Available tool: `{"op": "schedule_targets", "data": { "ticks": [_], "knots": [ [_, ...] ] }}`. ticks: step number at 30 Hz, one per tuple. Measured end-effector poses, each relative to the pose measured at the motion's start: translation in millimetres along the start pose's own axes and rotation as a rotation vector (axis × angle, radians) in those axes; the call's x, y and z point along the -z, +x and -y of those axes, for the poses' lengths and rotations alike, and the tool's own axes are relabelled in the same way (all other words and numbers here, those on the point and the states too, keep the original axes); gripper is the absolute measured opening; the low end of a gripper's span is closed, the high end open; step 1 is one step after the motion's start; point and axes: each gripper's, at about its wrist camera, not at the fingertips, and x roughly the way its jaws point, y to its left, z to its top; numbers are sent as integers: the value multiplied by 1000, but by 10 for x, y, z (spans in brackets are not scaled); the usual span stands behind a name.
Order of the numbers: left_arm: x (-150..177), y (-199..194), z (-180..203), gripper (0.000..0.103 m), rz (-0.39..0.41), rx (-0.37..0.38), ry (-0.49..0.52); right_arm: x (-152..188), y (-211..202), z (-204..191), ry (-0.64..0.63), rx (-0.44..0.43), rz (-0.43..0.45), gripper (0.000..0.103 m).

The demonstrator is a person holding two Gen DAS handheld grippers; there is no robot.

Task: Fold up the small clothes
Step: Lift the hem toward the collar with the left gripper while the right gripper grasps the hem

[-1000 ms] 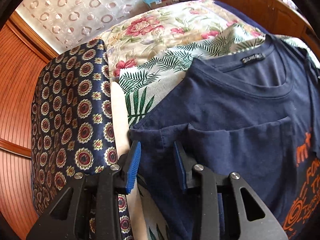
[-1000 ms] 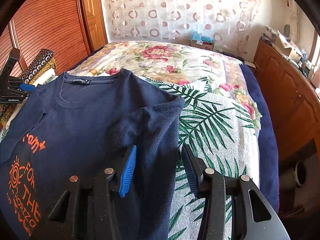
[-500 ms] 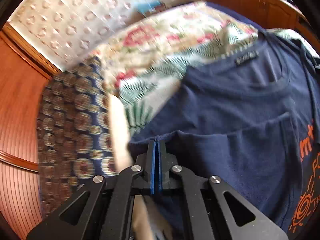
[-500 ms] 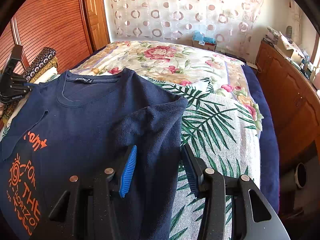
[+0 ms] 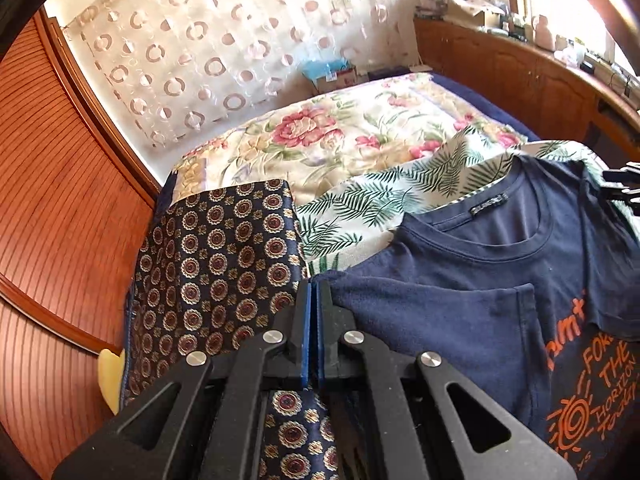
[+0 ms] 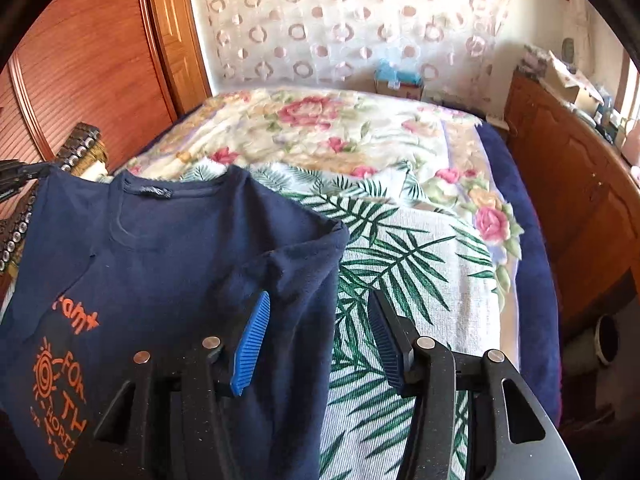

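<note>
A navy T-shirt [image 5: 472, 264] with orange print lies on a palm-leaf towel [image 5: 360, 204] on the bed, both sleeves folded inward. My left gripper [image 5: 313, 292] is shut on the shirt's left shoulder edge and holds it raised. In the right wrist view the T-shirt [image 6: 168, 248] has its left side lifted, and the left gripper [image 6: 16, 176] shows at the far left. My right gripper [image 6: 316, 312] is open, its jaws straddling the shirt's right folded edge over the towel [image 6: 404, 264].
A dark patterned cloth [image 5: 216, 268] lies at the bed's left edge beside a wooden wardrobe [image 5: 60, 216]. A floral blanket [image 5: 328, 136] covers the far bed. A wooden cabinet [image 6: 580, 200] stands to the right, and a curtain [image 6: 352, 20] hangs behind.
My left gripper closed on the shirt's left shoulder edge and lifted it. My right gripper stayed open and shifted slightly forward along the right edge.
</note>
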Motion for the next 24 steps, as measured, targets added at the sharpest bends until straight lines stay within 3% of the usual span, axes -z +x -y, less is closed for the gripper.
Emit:
{"op": "schedule_targets", "data": {
  "ticks": [8,9,11,12,18,24],
  "knots": [
    [181,-237,108,3,57,70,-27,-225,315,-20,34,-4,-40,53],
    [217,-298,137,3,70,76,-29,-236,336,-66,24,2,-35,47],
    [287,-424,187,3,94,102,-39,-229,339,-213,-38,3,-34,14],
    [348,-522,221,3,113,118,-48,-210,304,-279,-57,-4,-34,8],
    [682,-1038,401,3,203,170,-64,-34,-427,-645,-129,-6,147,7],
    [1131,-1509,402,3,264,200,-101,486,-1292,-800,-124,-73,255,7]
  ]
}}
